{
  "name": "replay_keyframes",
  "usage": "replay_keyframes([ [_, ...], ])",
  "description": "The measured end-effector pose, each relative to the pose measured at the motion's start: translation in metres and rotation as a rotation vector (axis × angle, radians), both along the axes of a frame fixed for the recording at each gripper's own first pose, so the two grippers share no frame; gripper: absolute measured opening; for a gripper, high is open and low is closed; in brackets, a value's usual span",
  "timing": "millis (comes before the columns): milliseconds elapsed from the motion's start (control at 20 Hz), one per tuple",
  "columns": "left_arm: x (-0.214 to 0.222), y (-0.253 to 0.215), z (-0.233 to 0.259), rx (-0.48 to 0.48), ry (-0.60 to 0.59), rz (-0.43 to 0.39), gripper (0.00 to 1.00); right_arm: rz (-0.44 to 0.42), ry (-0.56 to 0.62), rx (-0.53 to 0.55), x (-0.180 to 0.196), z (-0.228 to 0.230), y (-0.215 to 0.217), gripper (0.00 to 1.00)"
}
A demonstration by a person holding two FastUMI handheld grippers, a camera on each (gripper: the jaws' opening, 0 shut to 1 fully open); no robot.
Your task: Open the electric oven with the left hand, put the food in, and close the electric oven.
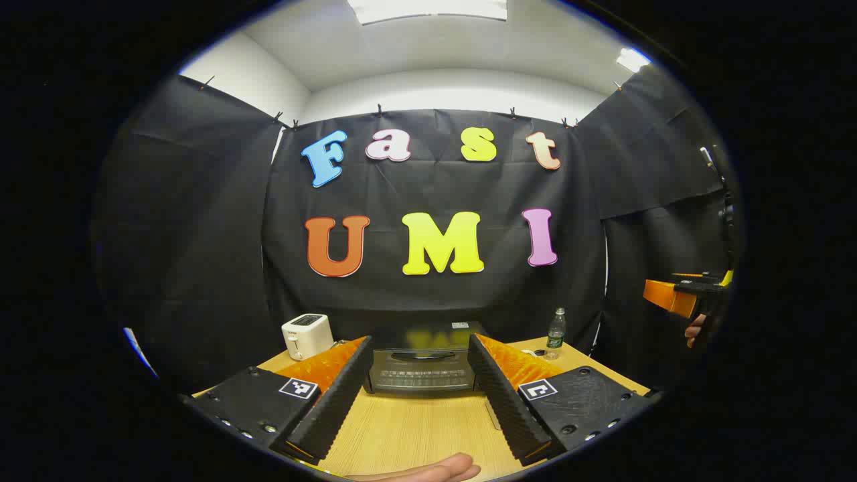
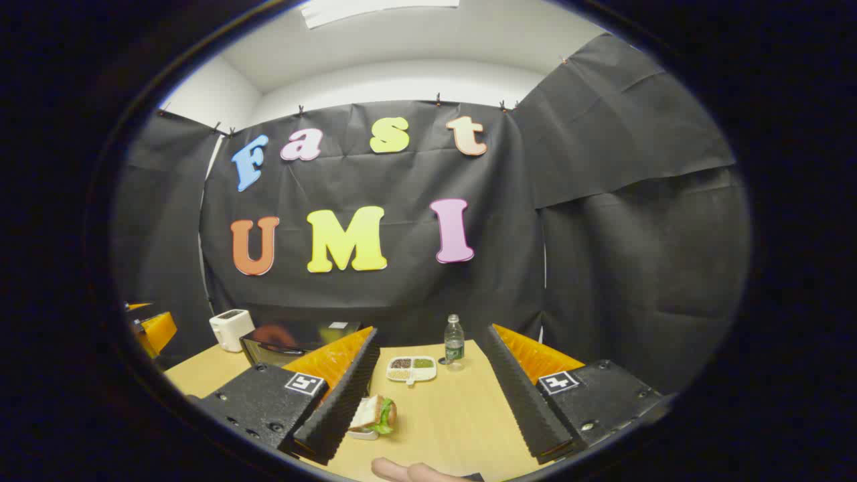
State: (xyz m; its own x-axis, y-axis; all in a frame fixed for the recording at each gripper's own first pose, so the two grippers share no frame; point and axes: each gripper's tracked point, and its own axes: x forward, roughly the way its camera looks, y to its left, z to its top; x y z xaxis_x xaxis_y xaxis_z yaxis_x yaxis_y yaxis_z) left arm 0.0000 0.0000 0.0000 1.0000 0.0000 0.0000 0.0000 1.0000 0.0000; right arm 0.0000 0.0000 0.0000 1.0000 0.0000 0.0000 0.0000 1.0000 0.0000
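Right hand-held gripper point(image 2: 428, 395) held wide open above light wooden bench point(image 2: 455, 415). Sandwich with green lettuce on small white plate point(image 2: 373, 415) near left finger. Farther off: white divided dish of grains point(image 2: 411, 368), clear plastic water bottle point(image 2: 454, 343), black electric oven point(image 2: 294, 343), white toaster point(image 2: 231, 329).

A white toaster point(image 1: 306, 335) is set at ten o'clock on the wooden table point(image 1: 415, 428); a water bottle point(image 2: 454, 342) and a divided dish point(image 2: 411, 368) are placed at twelve.

The electric oven point(image 2: 294, 345) is partly hidden behind the right gripper point(image 2: 428, 395).
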Motion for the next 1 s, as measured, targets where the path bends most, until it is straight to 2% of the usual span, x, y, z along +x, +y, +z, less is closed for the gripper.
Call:
replay_keyframes([
  [50, 0.0, 0.0, 0.0, 0.005, -0.003, 0.0, 0.93, 0.003, -0.004, -0.001, 0.0, 0.001, 0.001, 0.99],
  [400, 0.008, 0.003, -0.009, -0.021, 0.015, -0.014, 0.93, 0.023, -0.026, 0.004, -0.007, 0.006, 0.001, 0.99],
  [600, 0.021, 0.003, -0.018, -0.04, 0.034, -0.026, 0.93, 0.001, -0.027, 0.011, -0.004, 0.003, -0.012, 1.0],
  [800, 0.055, 0.011, -0.026, -0.008, 0.062, 0.01, 0.93, -0.012, -0.032, 0.01, -0.001, -0.001, -0.026, 0.99],
  [1000, 0.111, 0.005, -0.051, -0.023, 0.137, -0.024, 0.93, -0.042, -0.029, 0.017, 0.002, -0.008, -0.045, 0.99],
])
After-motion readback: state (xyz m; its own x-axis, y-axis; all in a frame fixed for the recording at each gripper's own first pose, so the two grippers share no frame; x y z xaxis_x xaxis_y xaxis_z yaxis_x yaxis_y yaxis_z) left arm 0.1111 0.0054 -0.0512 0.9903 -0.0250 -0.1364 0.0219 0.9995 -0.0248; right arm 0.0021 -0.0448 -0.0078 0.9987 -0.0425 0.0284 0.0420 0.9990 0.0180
